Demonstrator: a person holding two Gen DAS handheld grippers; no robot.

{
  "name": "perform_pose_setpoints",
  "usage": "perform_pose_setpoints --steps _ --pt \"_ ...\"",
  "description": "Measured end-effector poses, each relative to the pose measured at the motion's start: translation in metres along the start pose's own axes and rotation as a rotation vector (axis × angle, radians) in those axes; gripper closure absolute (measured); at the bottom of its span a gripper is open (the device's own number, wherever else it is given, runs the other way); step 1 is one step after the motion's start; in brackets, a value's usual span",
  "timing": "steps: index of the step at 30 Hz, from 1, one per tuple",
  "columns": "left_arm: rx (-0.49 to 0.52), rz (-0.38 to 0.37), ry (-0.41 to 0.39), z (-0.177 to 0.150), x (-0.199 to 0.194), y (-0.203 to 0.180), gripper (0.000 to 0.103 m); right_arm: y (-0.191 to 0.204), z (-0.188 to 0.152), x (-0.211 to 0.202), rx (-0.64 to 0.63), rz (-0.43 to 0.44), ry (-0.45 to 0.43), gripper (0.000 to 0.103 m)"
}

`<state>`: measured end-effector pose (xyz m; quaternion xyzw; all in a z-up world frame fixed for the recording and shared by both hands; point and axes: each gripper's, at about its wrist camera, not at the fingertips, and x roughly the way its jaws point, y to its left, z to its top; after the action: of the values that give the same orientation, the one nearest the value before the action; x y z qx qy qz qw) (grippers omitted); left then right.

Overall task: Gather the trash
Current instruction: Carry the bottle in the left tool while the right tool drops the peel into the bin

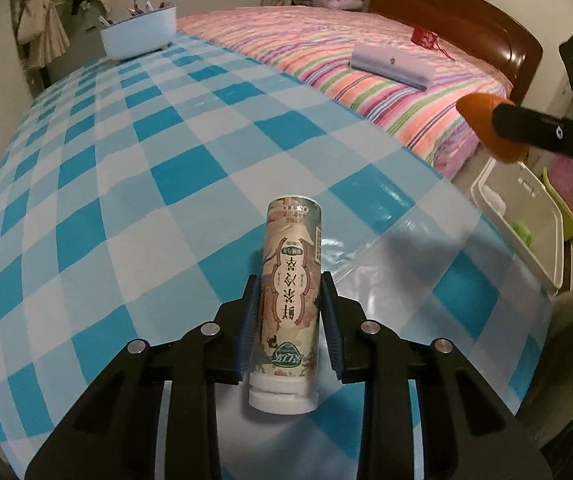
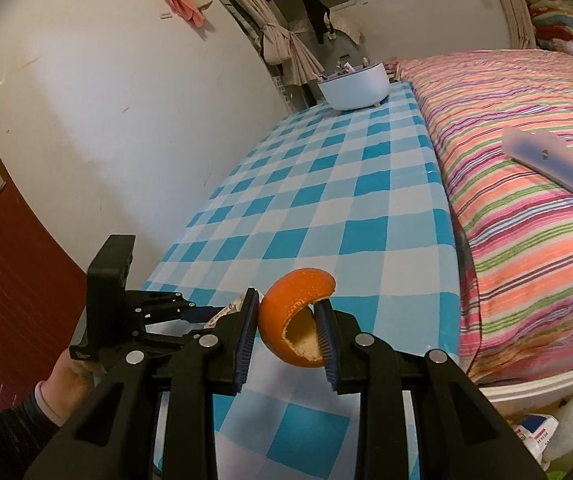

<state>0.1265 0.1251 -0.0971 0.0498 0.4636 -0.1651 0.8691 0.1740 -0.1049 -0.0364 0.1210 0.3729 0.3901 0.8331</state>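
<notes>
1. Left hand [image 2: 72, 378], sleeve at the wrist, grips the handle of the left gripper [image 1: 290, 316] low at the table's [image 1: 134, 184] near end; the tool tilts steeply downward.
2. Left gripper: jaws narrowed, both blue pads pressed on the sides of a bottle [image 1: 291, 300], which lies along the fingers, white cap nearest the camera, above the checked cloth.
3. Right gripper [image 2: 286, 332] points down at a gentler slope, beside the left one, over the table's near edge.
4. Right gripper: jaws narrow, clamped on an orange peel [image 2: 298, 316], hollow side facing the camera.
5. Open bin [image 1: 522, 216] stands on the floor beyond the table's right edge.
</notes>
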Motion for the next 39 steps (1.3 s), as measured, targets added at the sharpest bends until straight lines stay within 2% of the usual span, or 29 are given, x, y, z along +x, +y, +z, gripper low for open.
perform_pose_setpoints --steps 5,15,39 --pt "-0.002 0.023 -0.018 0.002 0.002 -0.019 0.074 -0.004 -0.005 -0.007 0.005 -0.013 -0.008 0.075" --pt "0.069 0.006 -0.028 0.019 0.008 -0.068 0.075 -0.017 -0.015 -0.030 0.021 -0.061 -0.040 0.075" --pt "0.214 -0.125 -0.086 0.059 0.010 -0.189 0.075 -0.085 -0.046 -0.128 0.159 -0.254 -0.182 0.075"
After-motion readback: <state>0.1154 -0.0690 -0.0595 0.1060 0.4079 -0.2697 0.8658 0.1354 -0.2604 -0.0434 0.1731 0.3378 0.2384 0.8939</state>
